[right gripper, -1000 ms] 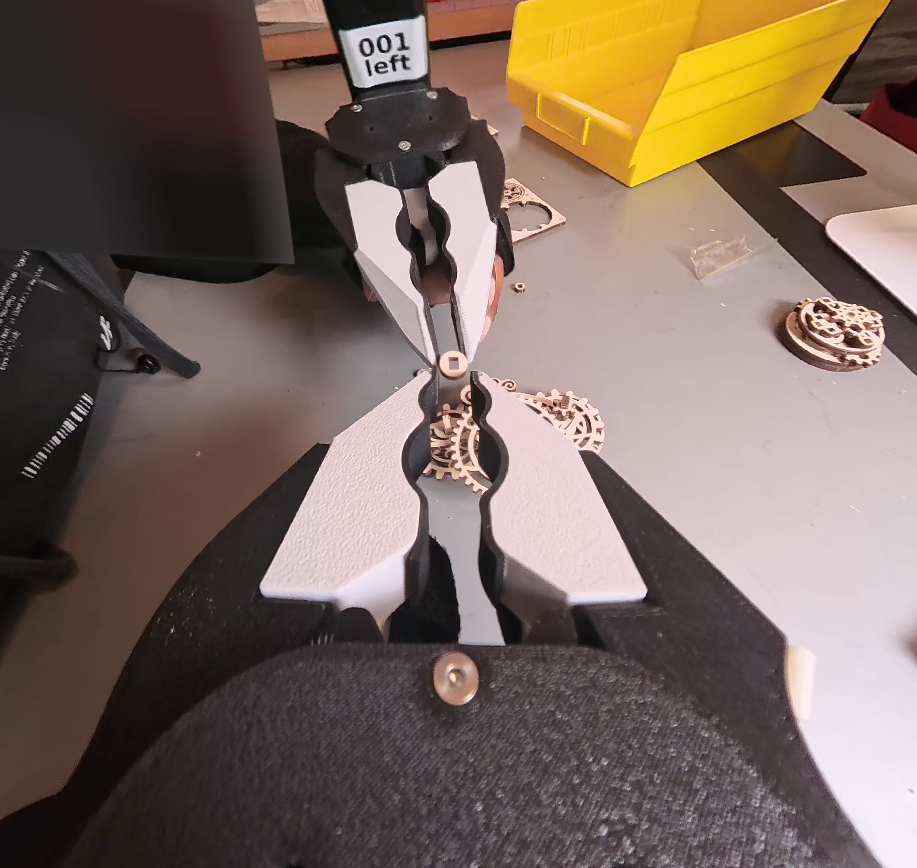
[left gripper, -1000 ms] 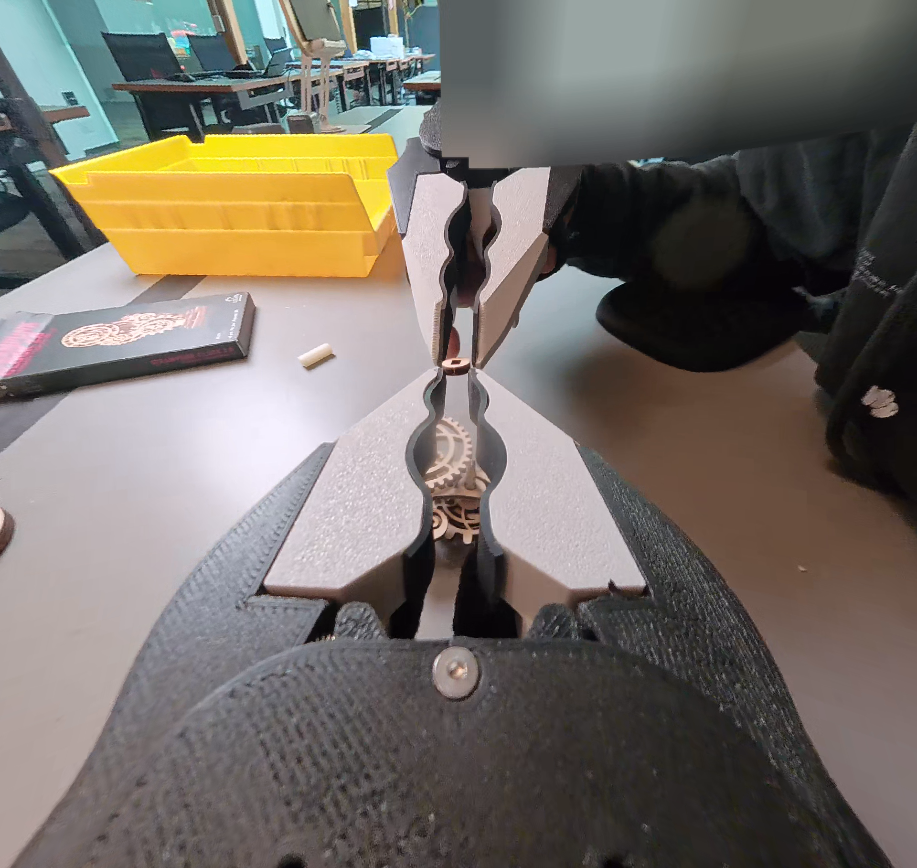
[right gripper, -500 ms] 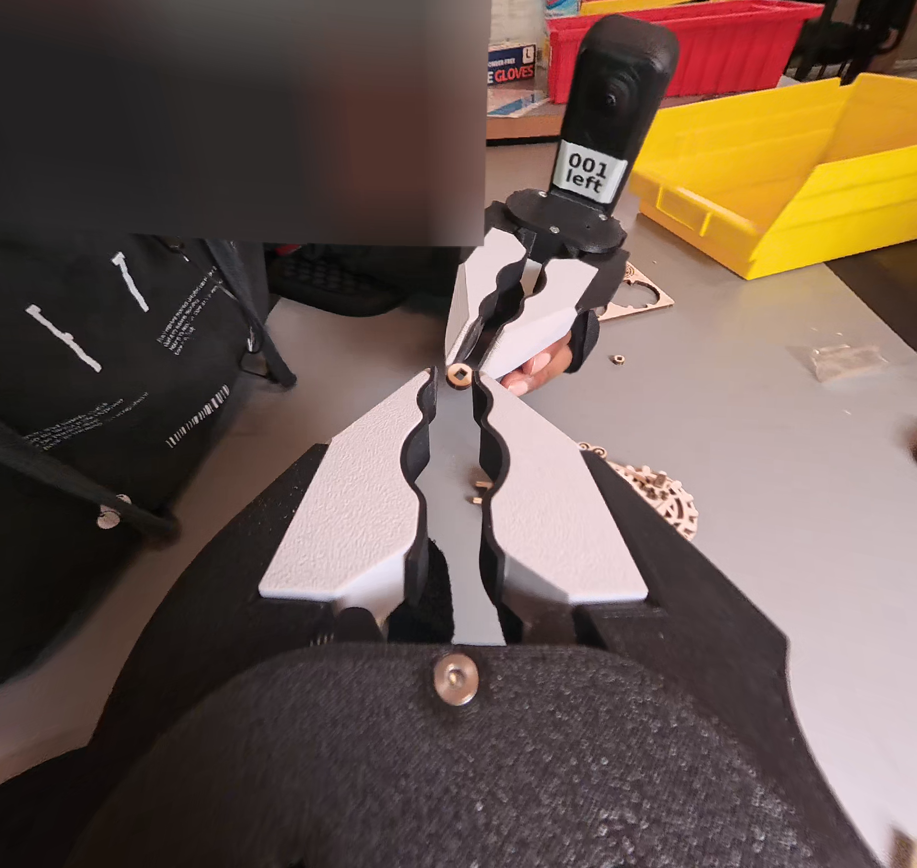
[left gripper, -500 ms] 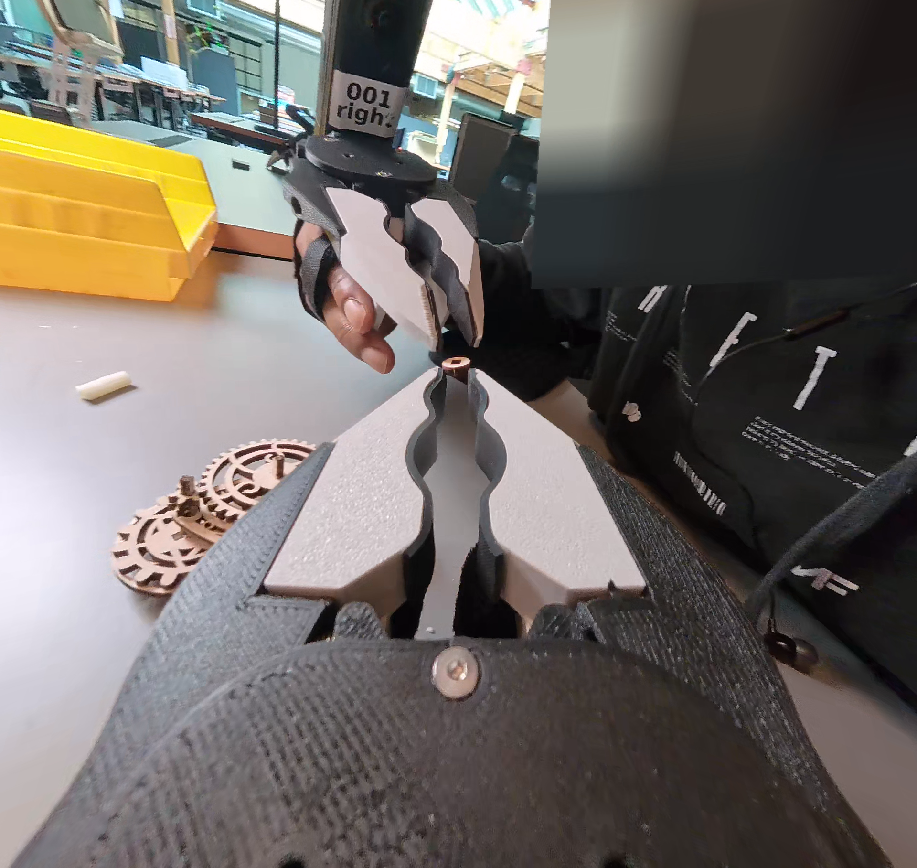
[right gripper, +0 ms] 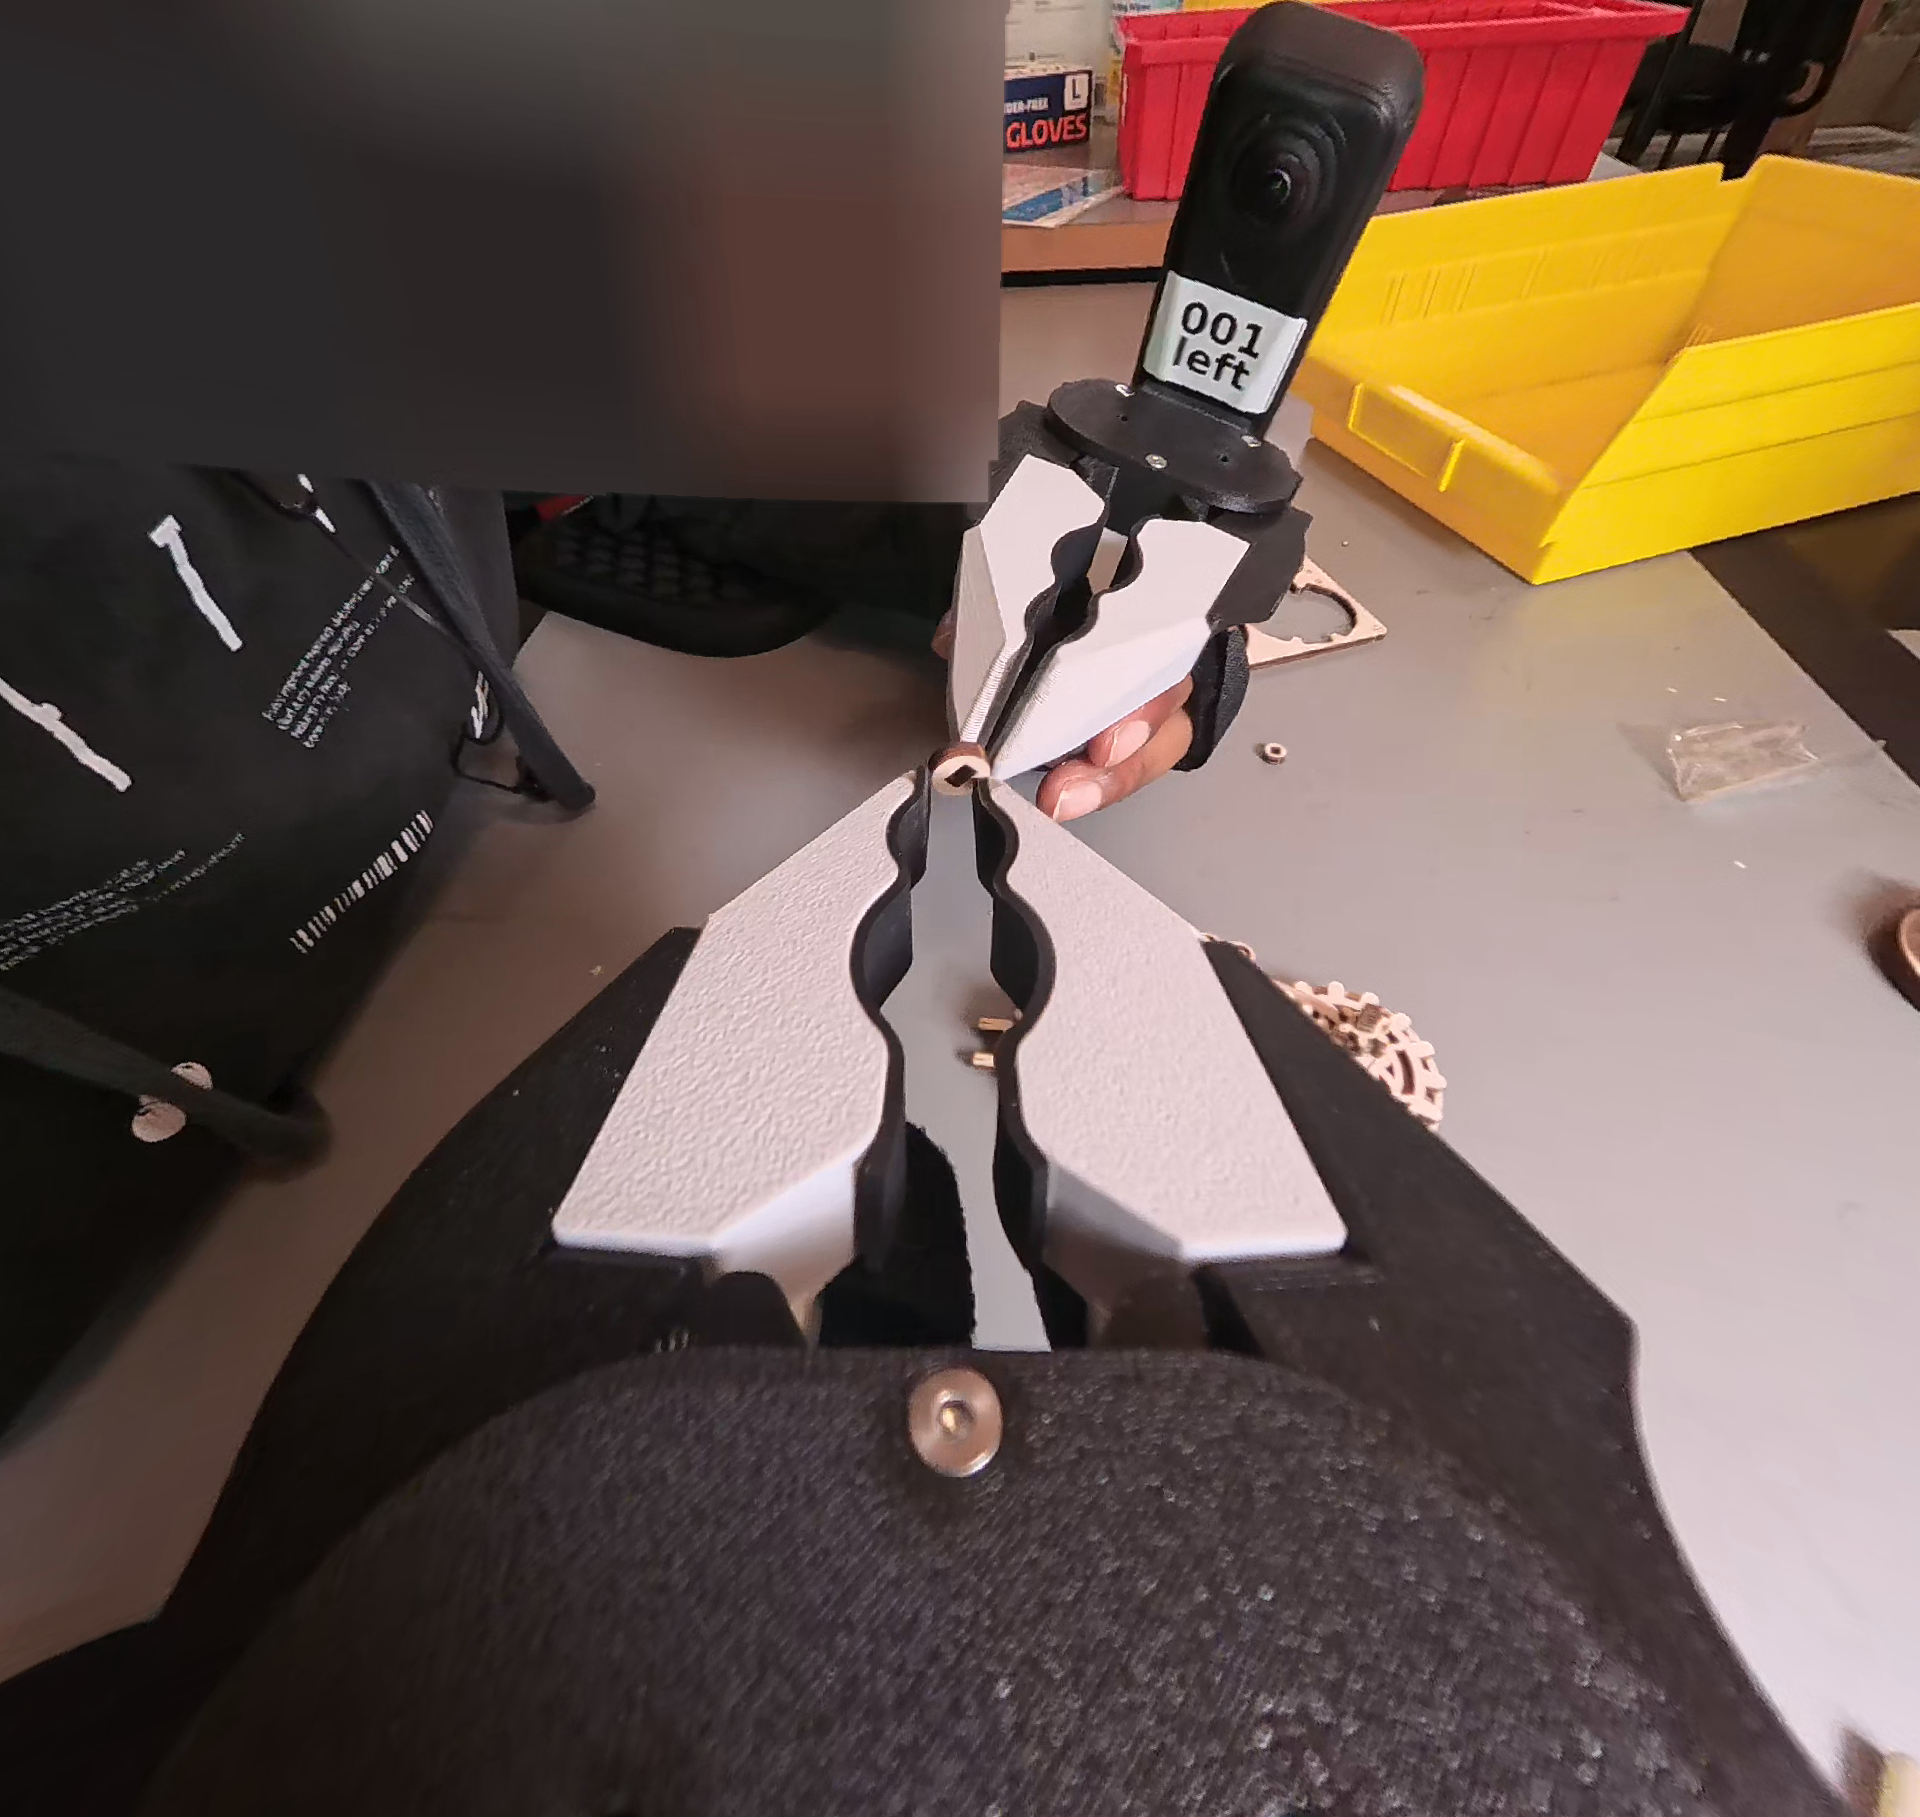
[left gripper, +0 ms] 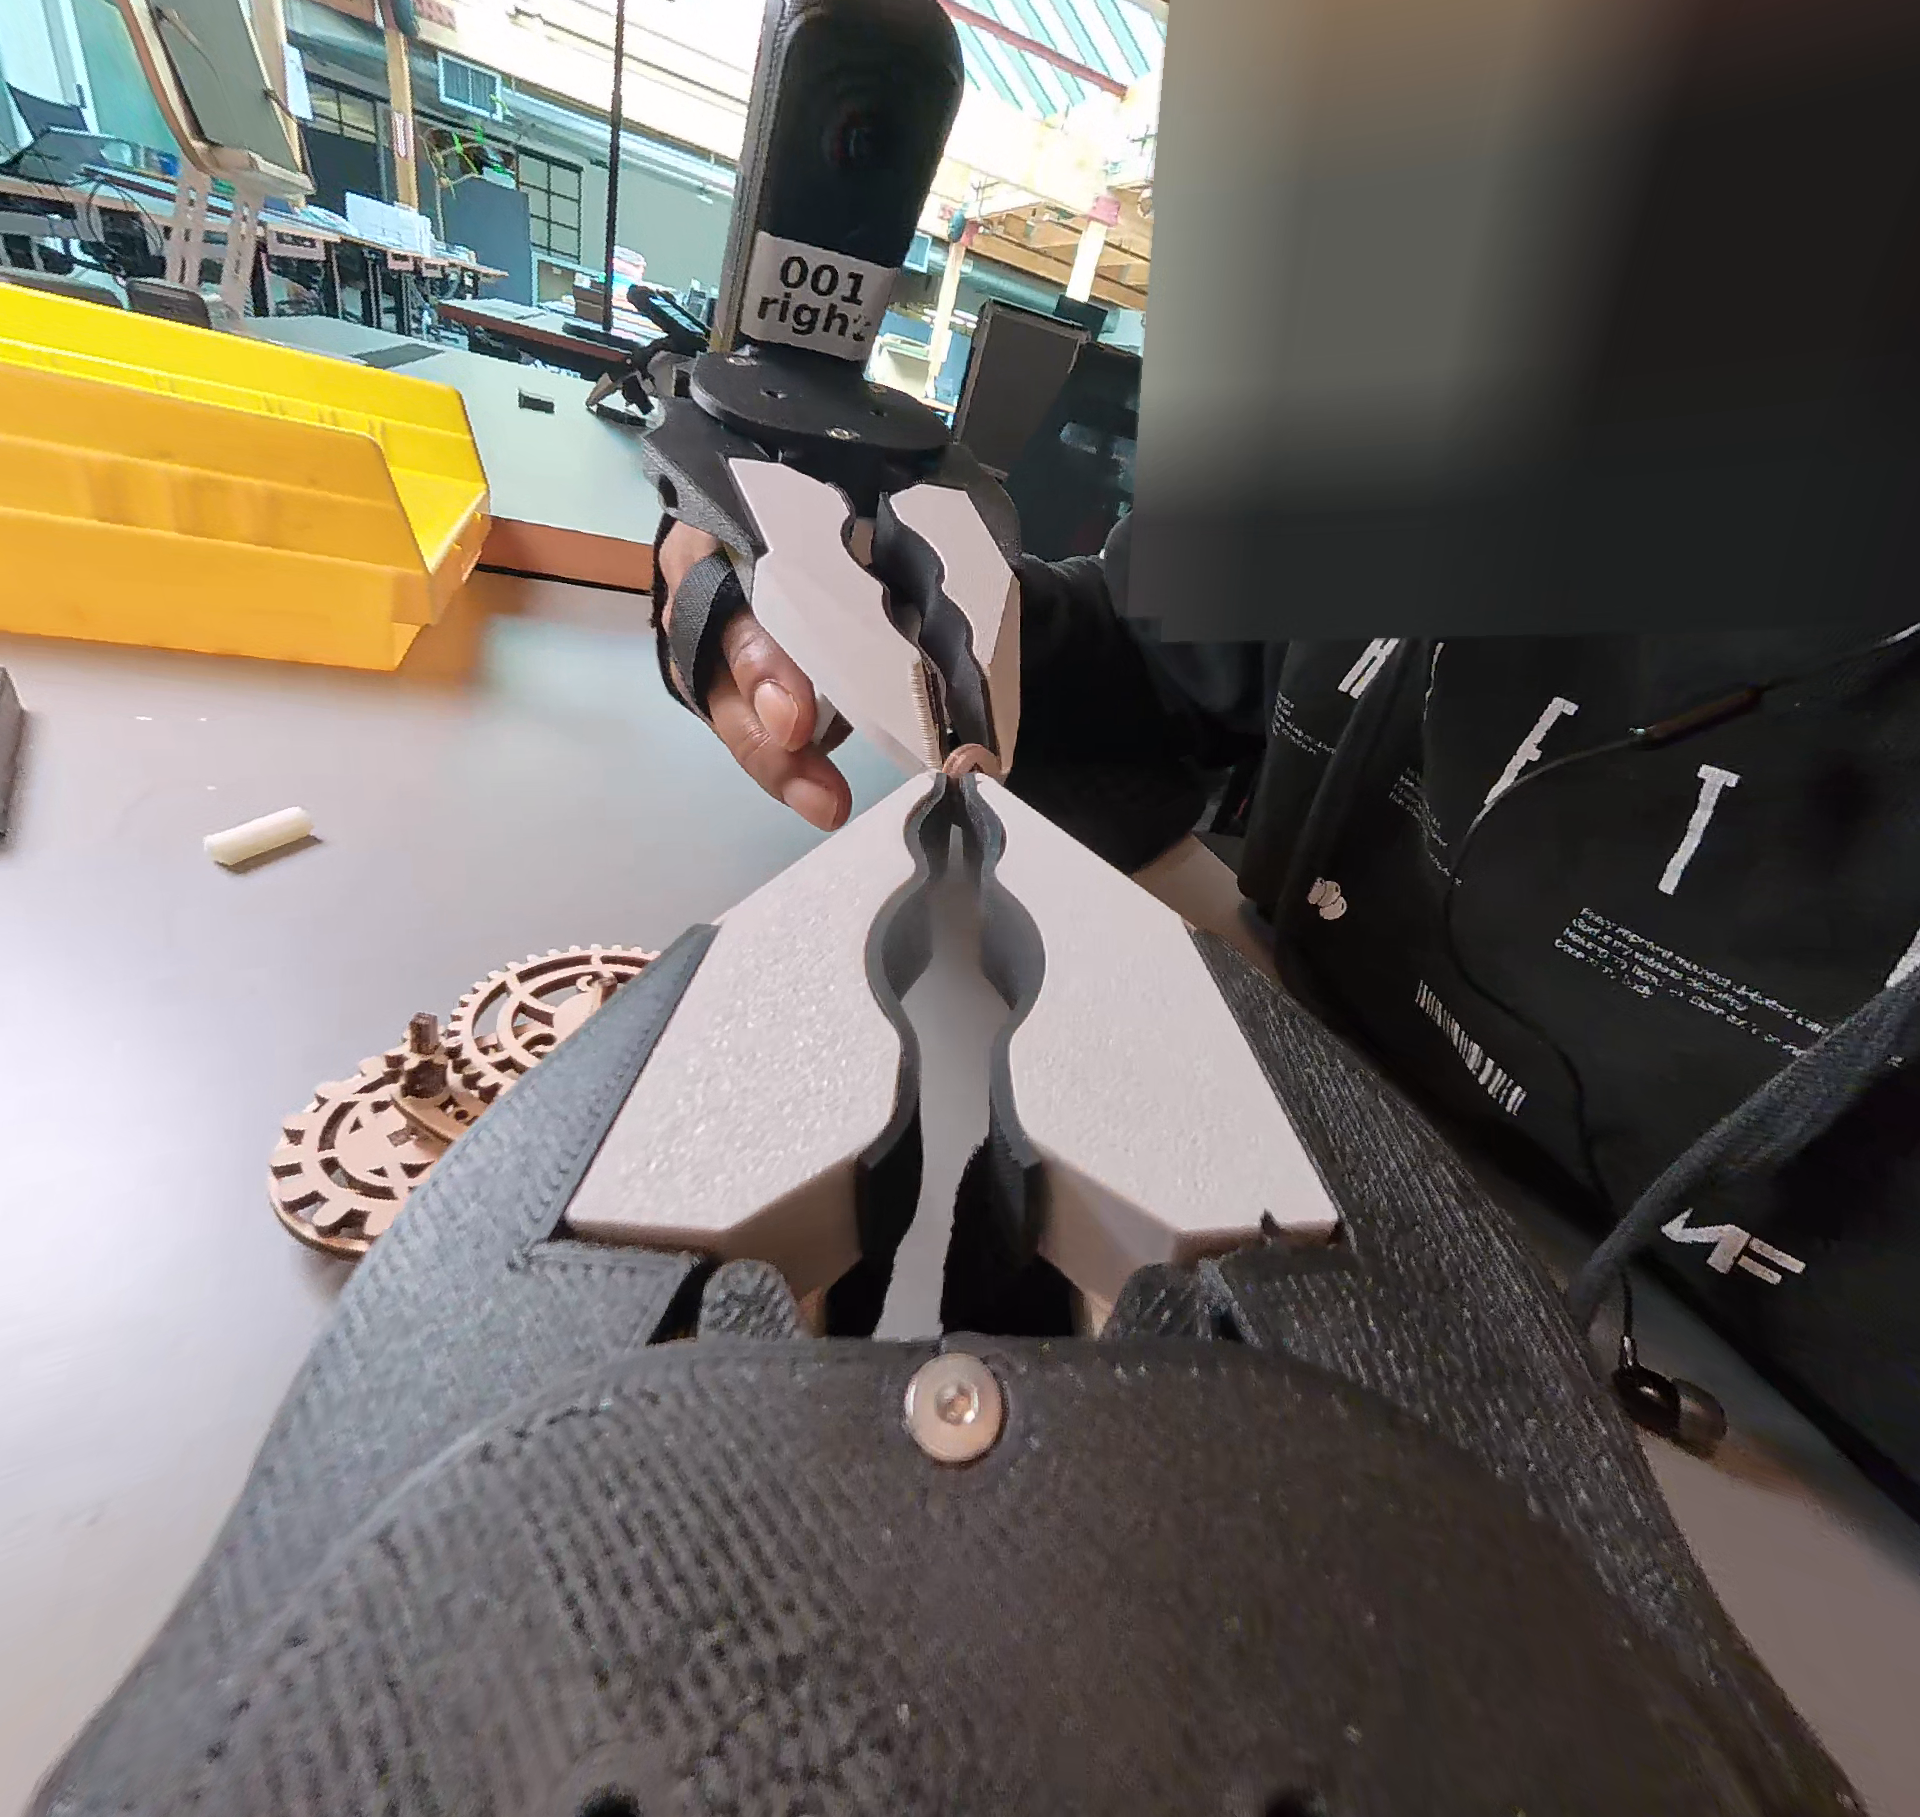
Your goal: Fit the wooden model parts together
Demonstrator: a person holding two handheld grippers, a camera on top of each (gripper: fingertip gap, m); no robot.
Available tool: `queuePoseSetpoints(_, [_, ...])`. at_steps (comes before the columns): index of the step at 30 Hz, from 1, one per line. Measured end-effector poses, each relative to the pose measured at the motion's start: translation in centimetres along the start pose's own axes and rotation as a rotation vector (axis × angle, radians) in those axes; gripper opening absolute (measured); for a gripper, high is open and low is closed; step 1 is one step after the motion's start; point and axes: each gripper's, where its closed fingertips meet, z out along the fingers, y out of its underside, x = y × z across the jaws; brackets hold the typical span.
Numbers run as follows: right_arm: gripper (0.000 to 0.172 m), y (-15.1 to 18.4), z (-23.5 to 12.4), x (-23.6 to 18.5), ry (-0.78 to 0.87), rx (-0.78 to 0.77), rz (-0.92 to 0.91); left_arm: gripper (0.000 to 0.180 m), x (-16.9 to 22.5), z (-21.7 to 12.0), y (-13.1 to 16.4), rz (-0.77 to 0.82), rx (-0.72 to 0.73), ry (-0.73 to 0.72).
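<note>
Step in hand: passing the small wooden ring, a round piece with a square hole, from one gripper to the other, well above the grey table. To do this well, hold both tools steady with their tips aligned, confirm that the receiving pads bear on opposite edges of the ring, and withdraw the other tool straight back; any twist will likely flick so small a part away. Then turn the square hole to match a peg on the wooden gear assembly, which lies on the table beside the left tool. The right gripper stands narrowly apart, and the ring sits between its fingertips, apparently pinched by its edges. The left gripper is clenched, its tips together just under the ring, gripping nothing that can be made out; whether it touches the ring cannot be told. A loose wooden washer lies farther off.
</note>
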Motion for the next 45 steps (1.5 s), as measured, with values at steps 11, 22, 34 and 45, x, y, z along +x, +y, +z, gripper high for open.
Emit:
queuePoseSetpoints(11, [0.007,0.3,-0.4,2.5,0.144,0.000,-0.016,0.000,-2.5,-0.5,-0.2,-0.065,0.020,-0.137])
queuePoseSetpoints(22, [0.012,-0.3,-0.2,3.6,0.276,-0.012,-0.144,0.000,-2.9,-0.4,-0.3,-0.388,0.095,-0.038])
queuePoseSetpoints(34, [0.009,1.9,-4.0,5.3,0.351,-0.179,-0.123,0.009,-4.5,-0.8,0.6,-0.328,0.039,-0.166])
queuePoseSetpoints(45, [0.018,12.0,-6.7,0.7,0.281,-0.555,0.174,0.019,-4.7,-0.1,1.9,-0.192,-0.065,-0.246])
